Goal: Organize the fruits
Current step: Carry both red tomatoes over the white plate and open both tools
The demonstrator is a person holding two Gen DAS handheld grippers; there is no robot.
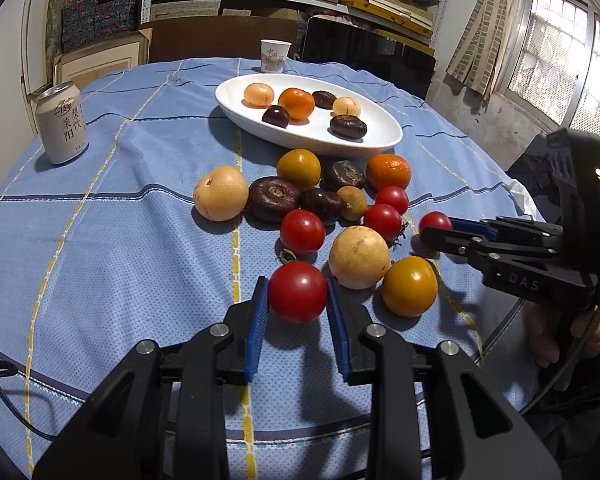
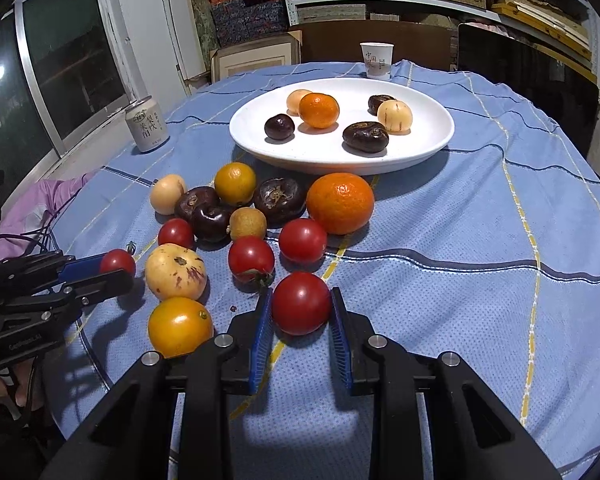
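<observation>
Left wrist view: left gripper (image 1: 298,300) pinching red tomato (image 1: 297,292); right gripper (image 2: 302,308) pinching second tomato (image 2: 301,303).

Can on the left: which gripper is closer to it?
Left. The left gripper, gripping a tomato, is on the can's side; the right gripper, gripping another, is farther right.

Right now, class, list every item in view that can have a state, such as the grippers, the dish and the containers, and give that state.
Left gripper: shut on first red tomato.
Right gripper: shut on second red tomato.
White oval plate: holding six fruits.
Silver drink can: upright.
White paper cup: upright.
</observation>
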